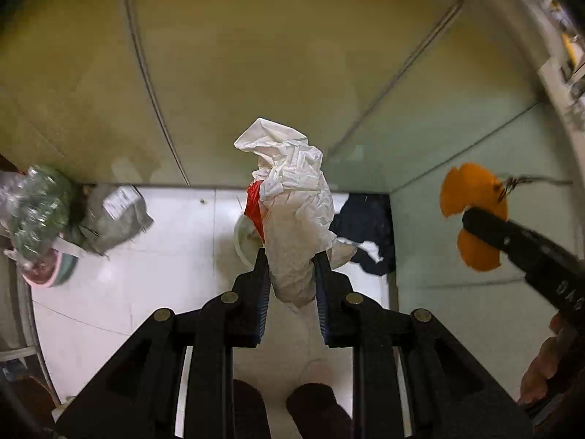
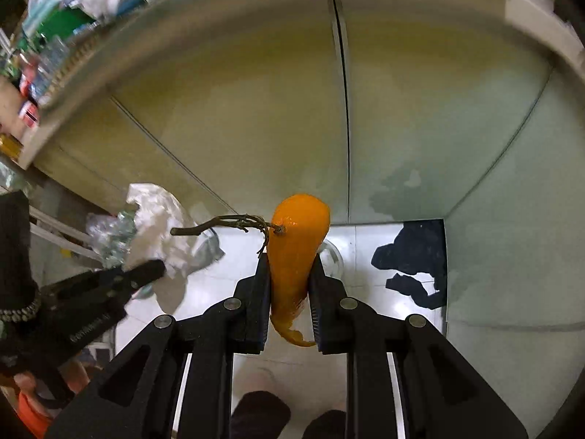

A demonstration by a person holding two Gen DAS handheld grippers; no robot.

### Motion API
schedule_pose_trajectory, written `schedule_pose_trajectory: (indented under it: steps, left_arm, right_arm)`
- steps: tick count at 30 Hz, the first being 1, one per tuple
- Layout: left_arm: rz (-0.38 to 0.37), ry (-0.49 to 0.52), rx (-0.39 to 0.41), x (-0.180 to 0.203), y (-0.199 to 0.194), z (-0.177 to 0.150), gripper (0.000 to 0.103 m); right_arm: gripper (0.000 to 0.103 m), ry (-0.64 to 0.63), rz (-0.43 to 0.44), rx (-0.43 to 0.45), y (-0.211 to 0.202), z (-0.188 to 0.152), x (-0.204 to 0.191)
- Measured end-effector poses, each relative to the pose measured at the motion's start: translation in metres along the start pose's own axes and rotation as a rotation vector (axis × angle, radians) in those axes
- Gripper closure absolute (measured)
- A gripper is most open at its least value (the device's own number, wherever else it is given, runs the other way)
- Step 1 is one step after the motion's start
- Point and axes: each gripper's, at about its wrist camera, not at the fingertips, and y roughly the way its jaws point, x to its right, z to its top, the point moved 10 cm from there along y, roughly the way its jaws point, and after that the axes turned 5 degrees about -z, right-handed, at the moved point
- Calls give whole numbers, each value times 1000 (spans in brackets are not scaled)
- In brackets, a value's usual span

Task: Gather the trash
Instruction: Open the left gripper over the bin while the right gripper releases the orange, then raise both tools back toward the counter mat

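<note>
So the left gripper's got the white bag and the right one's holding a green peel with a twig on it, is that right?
Not quite: the peel is orange, not green, as the right wrist view shows. The rest holds: the right gripper is shut on it, twig attached, and the left gripper holds the white bag.

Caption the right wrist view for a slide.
Right gripper shut on an orange peel with a dry stem, above a white tiled floor.

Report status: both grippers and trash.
Left hand-held gripper shut on crumpled white plastic bag. Right hand-held gripper shut on orange fruit peel. Nothing blocking.
</note>
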Motion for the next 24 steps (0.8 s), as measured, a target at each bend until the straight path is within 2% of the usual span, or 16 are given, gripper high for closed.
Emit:
schedule_pose_trajectory:
  steps: [5,8,9,11,12,14,18,24]
  left_arm:
    - [-24,16,-33,-11,61,-3,81]
    - [-33,56,-20,-9,82,4,78]
    - [-22,68,-14,-12,87,7,65]
    - [4,89,-24,-16,100,7,46]
    - [22,91,-30,-20,107,7,45]
    - [18,85,-44,-25,114,5,45]
    - [19,60,-64,-30,114,5,45]
    - [23,64,-38,-19,61,10,45]
  right_arm:
    - [86,-9,33,-22,65,-8,7]
    - [84,-21,64,-3,83,-6,5]
    - [80,-28,70,4,86,-5,4]
    - [73,-38,66,1,97,-2,5]
    - [61,-39,59,-5,101,-1,6]
    - [57,-37,40,-6,108,-1,10]
    - [57,-19,28,-32,110,-5,17]
    - [57,5,10,-56,88,-5,19]
